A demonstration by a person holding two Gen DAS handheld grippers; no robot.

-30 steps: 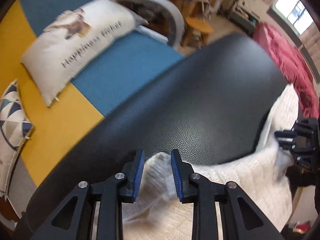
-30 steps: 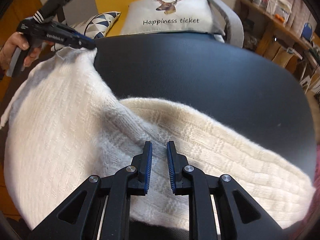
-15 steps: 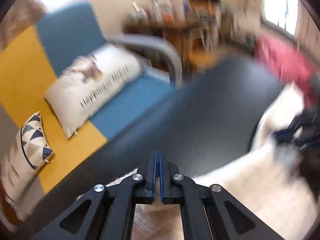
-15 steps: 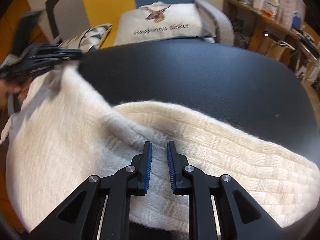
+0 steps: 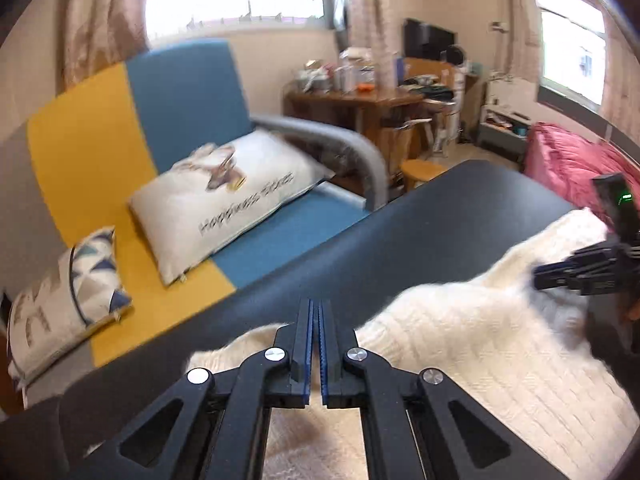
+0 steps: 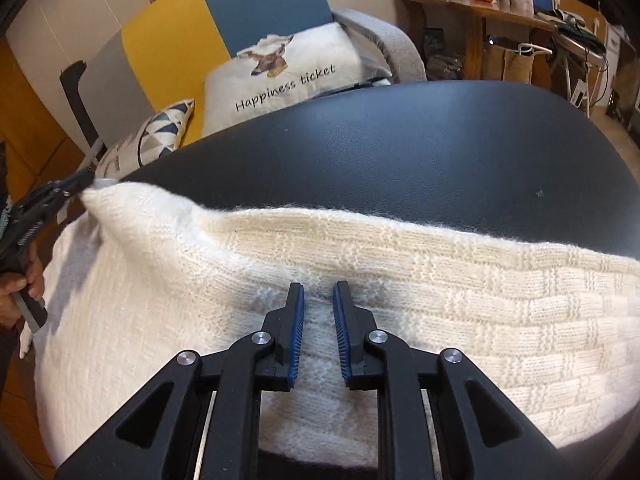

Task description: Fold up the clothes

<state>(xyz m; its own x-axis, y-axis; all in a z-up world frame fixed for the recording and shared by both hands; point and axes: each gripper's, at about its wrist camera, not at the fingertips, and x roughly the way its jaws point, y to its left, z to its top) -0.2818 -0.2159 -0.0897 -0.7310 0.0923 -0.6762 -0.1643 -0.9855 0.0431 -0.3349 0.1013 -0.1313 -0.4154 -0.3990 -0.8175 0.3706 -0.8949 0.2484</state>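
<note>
The left tongs (image 5: 316,316) are pressed nearly together, only a sliver between the blue pads. From the right wrist view their tip pinches the far left corner of the sweater (image 6: 360,280) and holds it raised off the counter (image 6: 400,140); in the left wrist view the knit sits under and behind the pads. The right tongs (image 6: 319,304) stand narrowly apart, with white knit showing in the gap. Whether the pads actually press the fabric cannot be told.

The sweater, a cream basket-weave knit, lies across the near part of the black counter. Its far edge runs as a long fuzzy line from the lifted corner at the left toward the right rim. The fabric bulges and slopes between the 2 tongs.

A hand (image 6: 24,284) grips the handle of the left tool at the left edge of the right wrist view, fingers wrapped around it. In the left wrist view the right tool (image 5: 588,272) reaches in from the right over the sweater.

Beyond the counter stands a sofa (image 5: 100,128) with 2 cushions, the larger one (image 6: 288,76) printed with a deer.
</note>
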